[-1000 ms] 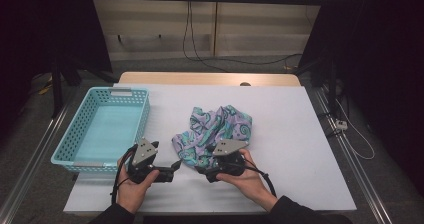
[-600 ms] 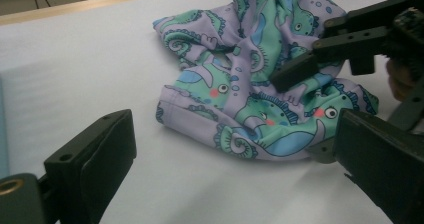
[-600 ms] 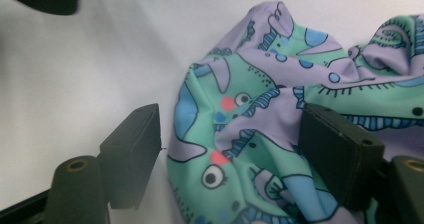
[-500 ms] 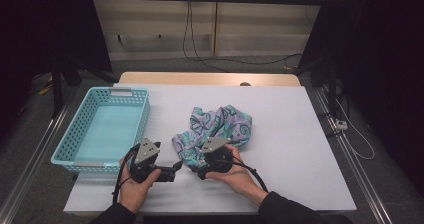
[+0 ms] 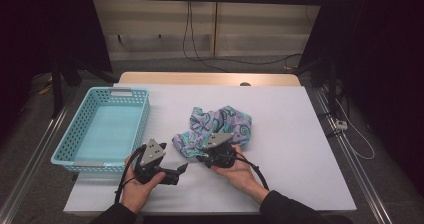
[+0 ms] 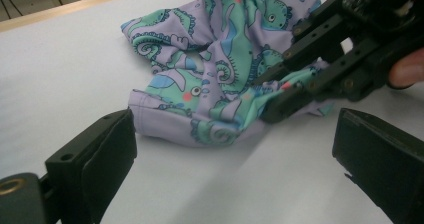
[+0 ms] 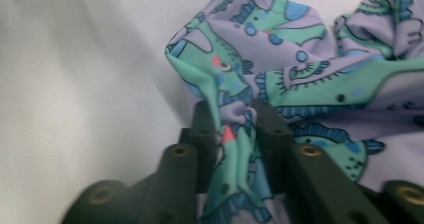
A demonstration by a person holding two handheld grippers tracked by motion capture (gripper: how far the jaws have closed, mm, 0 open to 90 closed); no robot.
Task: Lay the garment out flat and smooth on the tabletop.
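Heads up: your right gripper (image 7: 232,129) just closed its jaws on one thin fold of the printed cloth (image 5: 220,124), so it could slip free when you lift, while your left gripper (image 6: 235,154), at 7 o'clock of the cloth, sits wide open and empty.

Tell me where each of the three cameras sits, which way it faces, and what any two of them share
High view: above the person's side, facing forward and down on the table; both forearms, left gripper, right gripper.
Left gripper view: on the left gripper, along open jaws toward the cloth.
Right gripper view: on the right gripper, jaws just closed, pinching cloth.
Shared: the two gripper views both show the pinched fold.
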